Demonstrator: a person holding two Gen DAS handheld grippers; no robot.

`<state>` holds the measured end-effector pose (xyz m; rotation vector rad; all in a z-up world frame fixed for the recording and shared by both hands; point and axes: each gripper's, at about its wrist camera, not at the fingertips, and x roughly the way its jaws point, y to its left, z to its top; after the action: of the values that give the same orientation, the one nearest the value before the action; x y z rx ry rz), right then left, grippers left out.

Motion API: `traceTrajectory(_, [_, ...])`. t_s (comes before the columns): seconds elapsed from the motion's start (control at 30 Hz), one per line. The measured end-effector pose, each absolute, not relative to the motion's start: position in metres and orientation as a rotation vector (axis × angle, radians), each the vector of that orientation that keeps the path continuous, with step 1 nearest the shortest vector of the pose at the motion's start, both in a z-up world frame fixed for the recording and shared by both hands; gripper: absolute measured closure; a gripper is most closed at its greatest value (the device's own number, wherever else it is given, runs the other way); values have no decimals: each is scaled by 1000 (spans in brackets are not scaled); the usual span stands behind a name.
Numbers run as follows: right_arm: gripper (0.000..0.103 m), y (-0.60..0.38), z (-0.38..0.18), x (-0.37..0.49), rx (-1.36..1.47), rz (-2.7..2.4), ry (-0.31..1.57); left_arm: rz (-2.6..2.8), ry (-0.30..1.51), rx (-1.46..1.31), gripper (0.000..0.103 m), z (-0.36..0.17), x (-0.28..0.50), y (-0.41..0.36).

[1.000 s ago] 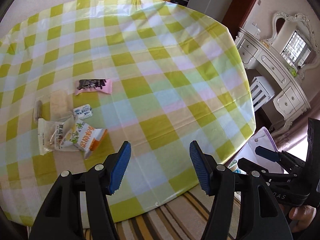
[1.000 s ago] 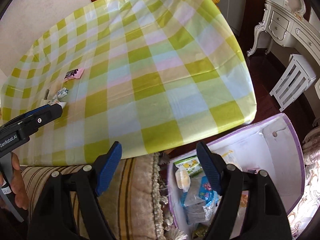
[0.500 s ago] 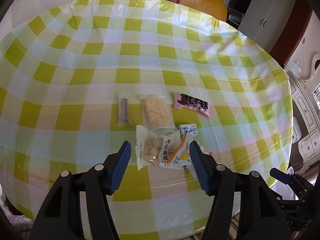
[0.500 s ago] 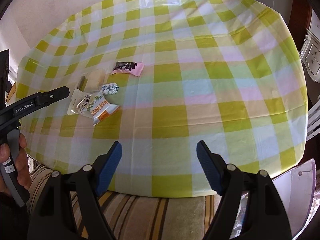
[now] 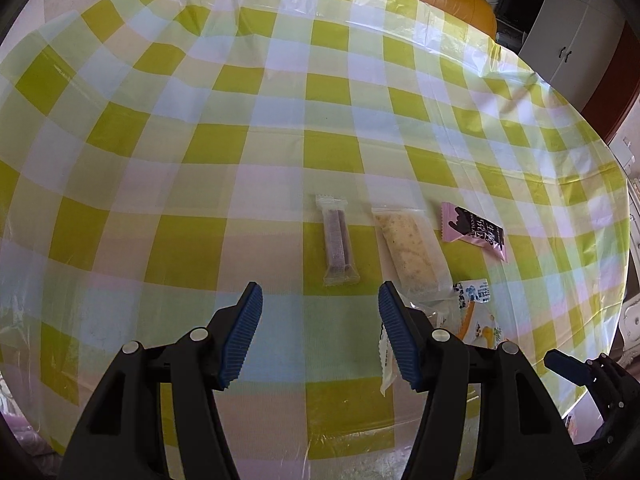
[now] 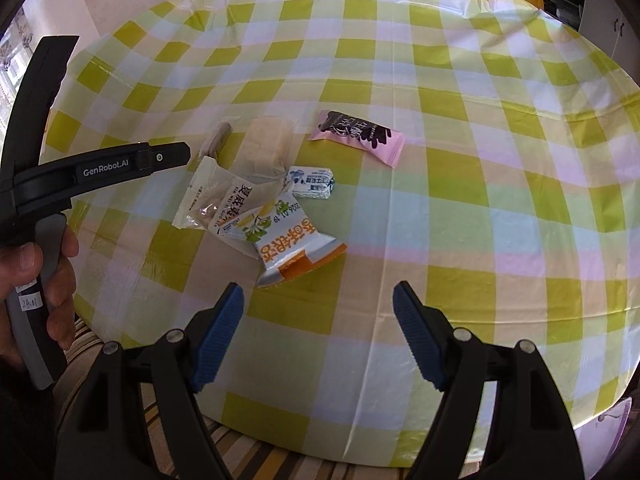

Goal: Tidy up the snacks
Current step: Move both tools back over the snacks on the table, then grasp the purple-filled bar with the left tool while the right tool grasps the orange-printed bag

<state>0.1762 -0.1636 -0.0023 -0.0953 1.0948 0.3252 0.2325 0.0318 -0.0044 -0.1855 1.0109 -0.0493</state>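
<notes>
Both wrist views over shared snacks (image 5: pixel 404 252)

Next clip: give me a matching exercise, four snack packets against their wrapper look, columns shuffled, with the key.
Things:
1. chocolate packet
2. wafer stick packet
3. small candy
4. front snack bag

Looks:
A. clear wrapper, thin purplish-brown bar inside
B. white with orange print, nearest the right gripper
C. pink with black print
D. white and blue, small and boxy

Pairs: 1-C, 2-A, 3-D, 4-B
</notes>
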Motion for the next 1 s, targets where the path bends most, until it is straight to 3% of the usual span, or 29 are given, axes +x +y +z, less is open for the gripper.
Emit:
traceTrajectory(0.57, [26, -149, -22, 213, -90, 392, 1116, -10, 1027, -37, 58, -30, 272, 13])
traceTrajectory(0.6, [28, -149, -23, 214, -89, 390, 1120, -8, 1024, -26, 60, -30, 273, 12])
traceTrajectory(0.63, [37, -150, -25, 215, -92, 383, 1127, -3, 1021, -13, 65, -30, 273, 11])
traceTrajectory(0.77, [46, -153, -26, 214, -92, 366, 1128, -19, 1011, 5, 79, -29, 272, 7])
traceTrajectory(0.93, [61, -160, -26, 212, -66, 340, 1126, -28, 1007, -2, 84, -30, 269, 7])
traceTrajectory(1.0, [61, -163, -26, 211, -54, 334, 1126, -26, 1007, -8, 84, -30, 267, 8])
